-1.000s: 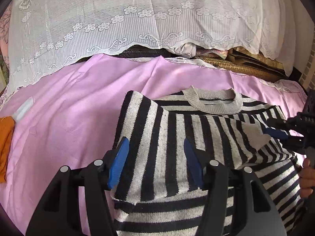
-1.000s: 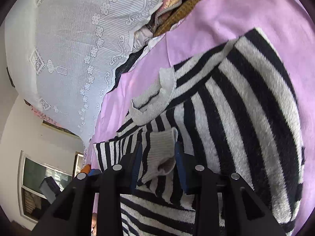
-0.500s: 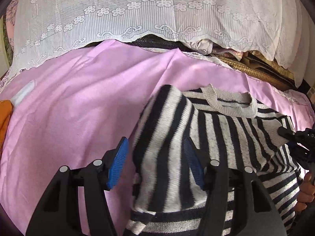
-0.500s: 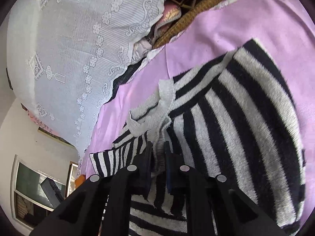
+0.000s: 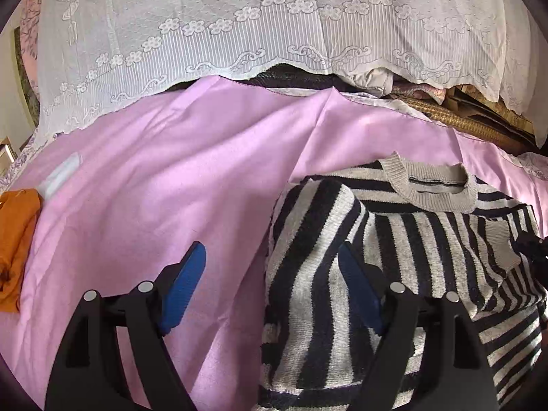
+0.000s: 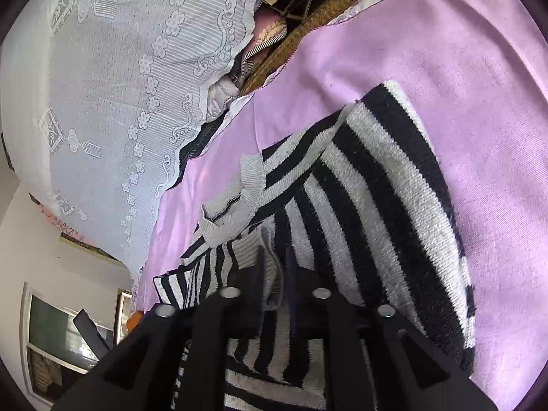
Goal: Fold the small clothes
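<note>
A black and grey striped sweater lies on a pink sheet, grey collar at the far side. Its left part is bunched up in a hump against my left gripper's right finger. My left gripper is open, blue pads apart, mostly over bare sheet at the sweater's left edge. In the right wrist view my right gripper is shut on the grey cuff of a sleeve folded across the sweater. The cuff also shows in the left wrist view.
A white lace cloth hangs along the far side, with a woven mat and bedding under it. An orange cloth and a white strip lie at the sheet's left edge. A window shows far left.
My right gripper has closed on the sleeve cuff. My left gripper has slid left off the sweater body, and the sweater's left side has bunched up.
</note>
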### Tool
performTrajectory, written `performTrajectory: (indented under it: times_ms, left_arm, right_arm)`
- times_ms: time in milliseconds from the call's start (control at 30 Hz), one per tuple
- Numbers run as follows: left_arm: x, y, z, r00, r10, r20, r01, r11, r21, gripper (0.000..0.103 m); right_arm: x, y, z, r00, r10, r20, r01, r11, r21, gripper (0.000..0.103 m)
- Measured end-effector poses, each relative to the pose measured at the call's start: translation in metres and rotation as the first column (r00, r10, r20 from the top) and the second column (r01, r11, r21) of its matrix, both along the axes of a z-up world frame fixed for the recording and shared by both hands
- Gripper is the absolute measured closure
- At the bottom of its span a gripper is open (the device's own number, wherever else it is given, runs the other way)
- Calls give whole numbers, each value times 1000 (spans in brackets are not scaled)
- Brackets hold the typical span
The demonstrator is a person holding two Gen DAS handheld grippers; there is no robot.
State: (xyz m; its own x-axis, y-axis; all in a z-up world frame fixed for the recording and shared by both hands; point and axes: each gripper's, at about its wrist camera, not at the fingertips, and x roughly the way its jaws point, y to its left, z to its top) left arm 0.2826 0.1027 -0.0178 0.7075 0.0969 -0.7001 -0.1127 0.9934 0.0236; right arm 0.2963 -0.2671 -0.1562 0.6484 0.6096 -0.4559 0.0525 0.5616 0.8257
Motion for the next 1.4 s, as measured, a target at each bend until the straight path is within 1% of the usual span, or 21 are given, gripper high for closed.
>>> performTrajectory:
  times_ms: [67, 200, 267, 300, 333, 400, 467, 533, 600, 667, 733, 833, 900, 933, 1000, 1100, 1200, 1267, 1300, 1333, 1400]
  left_arm:
    - [4, 5, -7, 999, 24, -30, -24, 1000, -9, 24]
    - [10, 10, -26, 996, 40, -83, -41, 999, -21, 22]
    - [10, 10, -26, 996, 36, -78, -38, 999, -23, 22]
    - [10, 9, -26, 996, 35, -77, -36, 999, -20, 22]
    - [10, 8, -24, 997, 34, -75, -35, 999, -16, 22]
    - [7, 7, -19, 998, 30, -57, -32, 999, -27, 23]
    - [5, 7, -10, 999, 20, -34, -22, 998, -58, 23]
    - [6, 6, -3, 1000, 17, -20, -19, 997, -78, 22]
    - [15, -1, -4, 998, 38, -40, -39, 999, -8, 15]
    - [32, -10, -22, 990, 68, -123, -54, 992, 114, 12]
    - [34, -7, -31, 988, 85, -126, -70, 991, 118, 7]
    - [26, 2, -20, 987, 132, -92, -122, 987, 106, 8]
    - [15, 4, -4, 996, 83, -43, -80, 995, 51, 11]
    - [10, 1, 5, 998, 58, -6, -57, 997, 48, 11]
    - [9, -11, 17, 998, 48, 46, -53, 992, 111, 11]
    - [35, -23, 8, 999, 32, -24, -28, 988, 152, 10]
    - [64, -19, -20, 991, 84, -107, -63, 980, 190, 9]
    - [74, -9, -36, 987, 80, -141, -60, 988, 144, 5]
    - [76, -2, -37, 987, 82, -141, -68, 992, 105, 4]
    - [76, 5, -38, 986, 79, -145, -70, 996, 62, 4]
    - [76, 15, -40, 985, 75, -153, -78, 997, -13, 4]
  right_arm:
    - [-1, 5, 2, 1000, 13, -9, -13, 1000, -22, 66]
    - [-1, 21, -2, 997, 71, -40, -71, 997, 18, 66]
    - [0, 35, -2, 996, 80, -45, -82, 996, -41, 68]
    - [-1, 40, -1, 997, 71, -34, -74, 994, -81, 81]
    - [-3, 42, 1, 998, 67, -16, -68, 993, -92, 88]
    - [-7, 36, 7, 999, 38, 21, -36, 996, -79, 91]
    - [-14, 24, 17, 998, -20, 55, 27, 990, -140, 91]
    - [-12, 12, 13, 999, -35, 29, 39, 987, -157, 93]
    - [-4, 14, 1, 1000, 21, -20, -24, 985, -168, 93]
    - [-4, 17, 0, 1000, 20, -20, -24, 979, -203, 94]
    - [-6, 15, 4, 1000, 10, -14, -12, 978, -210, 93]
    - [-10, 8, 7, 999, -44, -14, 40, 975, -219, 93]
    - [-18, -1, 16, 995, -103, 19, 105, 978, -179, 88]
    - [-20, -2, 24, 992, -109, 58, 117, 979, -165, 88]
    - [-17, 7, 35, 993, -52, 109, 67, 988, -136, 88]
    - [1, 36, 36, 992, 61, 108, -50, 993, -105, 88]
    - [19, 58, 30, 987, 136, 80, -121, 978, -168, 88]
    - [28, 58, 15, 992, 125, 24, -117, 969, -220, 87]
    - [32, 53, 6, 992, 125, 16, -119, 971, -207, 99]
    - [34, 46, -2, 993, 115, 8, -112, 977, -183, 103]
    - [32, 34, -10, 995, 103, -2, -103, 992, -80, 103]
